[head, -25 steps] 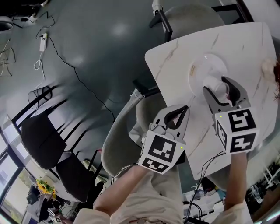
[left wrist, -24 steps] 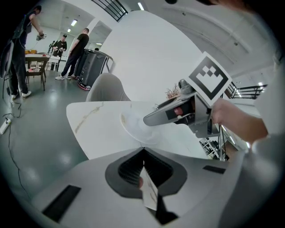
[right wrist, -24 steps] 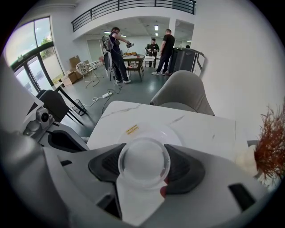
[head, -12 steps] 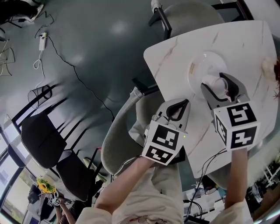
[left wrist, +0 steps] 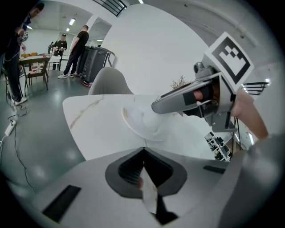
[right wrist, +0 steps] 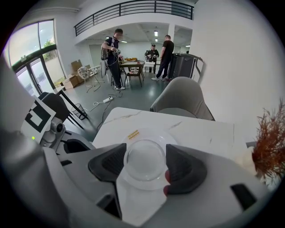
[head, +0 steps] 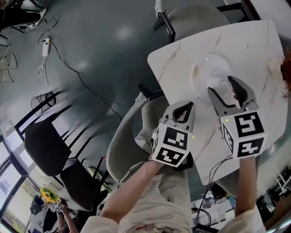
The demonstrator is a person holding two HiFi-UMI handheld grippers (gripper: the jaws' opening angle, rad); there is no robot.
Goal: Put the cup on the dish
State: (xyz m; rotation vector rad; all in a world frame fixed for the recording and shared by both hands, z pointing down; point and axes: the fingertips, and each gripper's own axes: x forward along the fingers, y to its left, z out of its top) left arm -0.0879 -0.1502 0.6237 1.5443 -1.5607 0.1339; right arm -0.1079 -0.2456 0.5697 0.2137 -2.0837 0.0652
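A clear glass cup point(head: 223, 86) point(right wrist: 143, 161) sits between the jaws of my right gripper point(head: 224, 87) point(right wrist: 143, 167), which is shut on it. The cup is directly above a pale round dish point(head: 204, 68) point(right wrist: 133, 133) point(left wrist: 133, 120) on the white marble table point(head: 173, 68). Whether the cup touches the dish I cannot tell. My left gripper point(head: 184, 109) point(left wrist: 143, 150) is shut with nothing in it. It hovers at the table's near edge, left of the dish.
A grey chair point(head: 195, 13) stands at the table's far side and another point(head: 125, 145) below my arms. A reddish dried plant point(head: 285, 68) point(right wrist: 269, 133) is at the table's right edge. Cables point(head: 59, 54) lie on the floor. People point(right wrist: 113, 49) stand far off.
The left gripper has edged slightly toward the table. The right gripper stays shut on the cup over the dish, barely shifted.
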